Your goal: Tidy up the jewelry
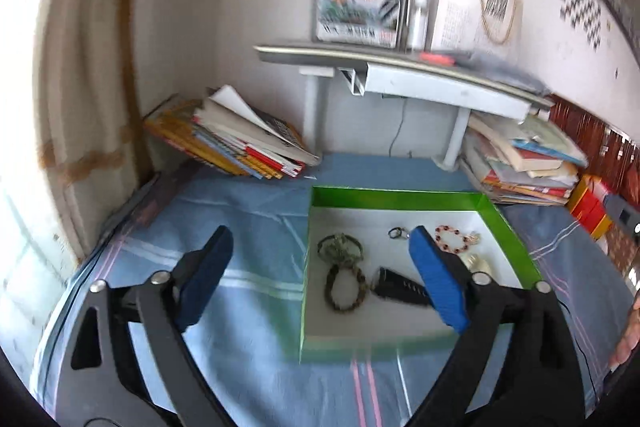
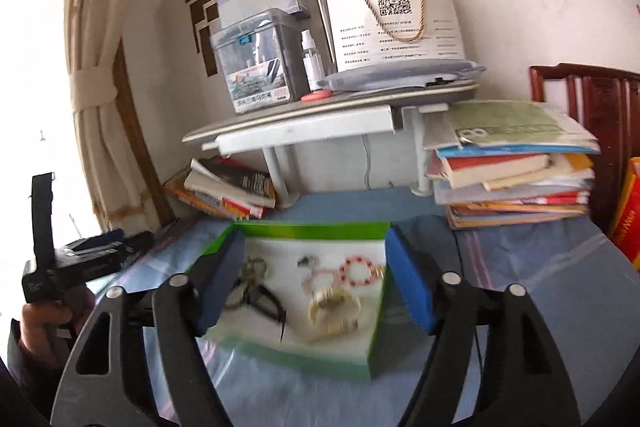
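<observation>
Nearest to both cameras, the two grippers were seen with their jaws spread wide and with nothing held between the blue pads: the left gripper [image 1: 320,267] was placed over the left edge of the box, and the right gripper [image 2: 316,279] was placed in front of it, with the box framed between its fingers. No earlier picture was given, so only this state can be told. Just beyond the fingers, the green box [image 1: 400,198] with a white floor was lying on the blue cloth [image 1: 224,267], and all the jewelry that can be seen was already collected inside it: a dark green bracelet [image 1: 340,247], a braided brown bracelet [image 1: 346,289] touching it, a black strap-like piece [image 1: 400,287], a small dark ring [image 1: 397,232] and a red bead bracelet [image 1: 452,239]. In the right wrist view a golden bracelet [image 2: 334,311] was also seen in the box, but this part was blurred and its shape is only probable. No jewelry was found on the cloth outside the box, so the collecting is judged to be finished or nearly so; what may be left is the arranging of the pieces, which were lying loosely and partly touching. Farther back, stacks of books [image 1: 240,143] and a grey shelf [image 1: 400,67] were standing against the wall.
</observation>
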